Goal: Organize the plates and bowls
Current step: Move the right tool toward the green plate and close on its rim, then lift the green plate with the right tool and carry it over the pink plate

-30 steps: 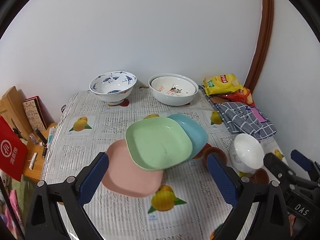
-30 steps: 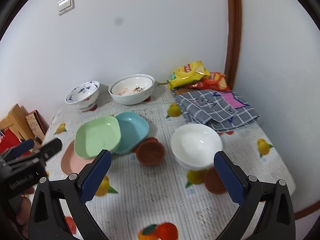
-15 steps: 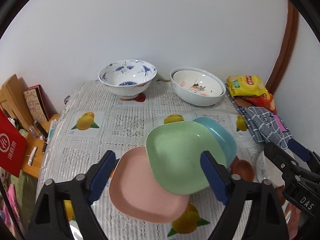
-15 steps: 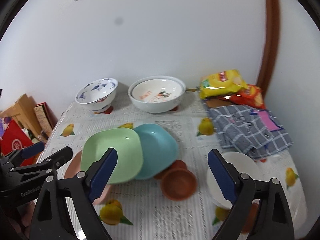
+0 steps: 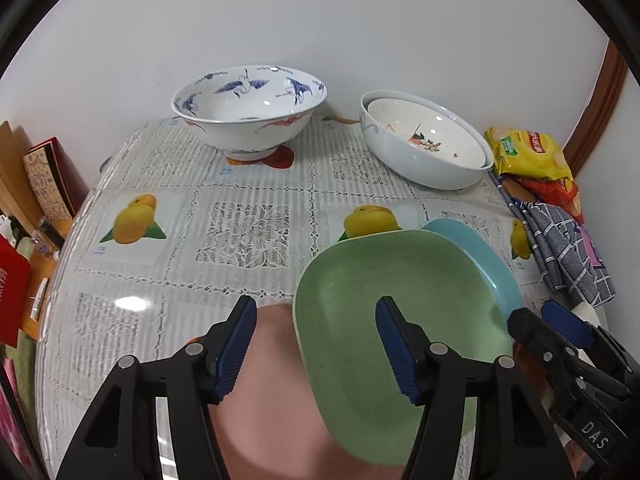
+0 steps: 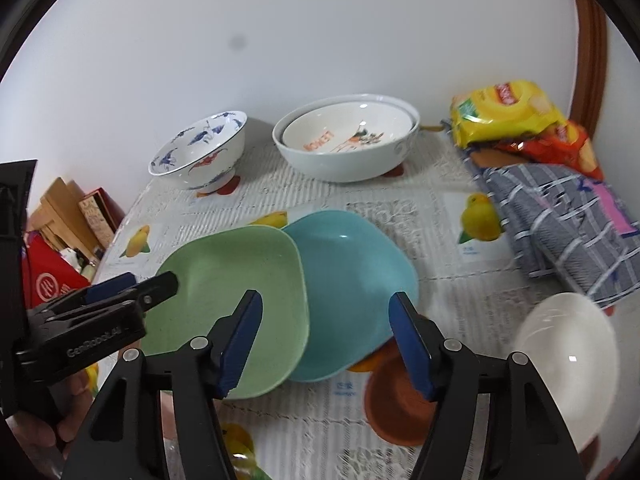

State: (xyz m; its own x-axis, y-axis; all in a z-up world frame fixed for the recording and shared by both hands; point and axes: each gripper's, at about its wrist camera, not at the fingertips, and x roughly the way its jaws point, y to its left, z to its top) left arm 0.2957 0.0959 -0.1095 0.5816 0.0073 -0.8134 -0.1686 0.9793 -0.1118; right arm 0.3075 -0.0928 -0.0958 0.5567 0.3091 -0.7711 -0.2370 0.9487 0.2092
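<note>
A green plate [image 5: 400,312] overlaps a pink plate [image 5: 272,408] on its left and a blue plate [image 5: 480,252] on its right. My left gripper [image 5: 316,344] is open and hovers low, straddling the green plate's left edge. My right gripper [image 6: 326,340] is open above the seam between the green plate [image 6: 232,280] and the blue plate [image 6: 352,280]. A blue-patterned bowl [image 5: 248,108] and a white bowl nested in a larger one [image 5: 428,144] stand at the back. A white bowl [image 6: 568,364] and brown saucers [image 6: 400,404] lie at the right.
Snack bags [image 6: 516,120] and a checked cloth [image 6: 560,216] lie at the back right. Books and red packaging [image 5: 24,208] stand off the table's left edge. The wall is close behind the bowls.
Both grippers have moved forward and down towards the plates. The left now straddles the green plate's edge and the right is over the green and blue plates. Both stay open.
</note>
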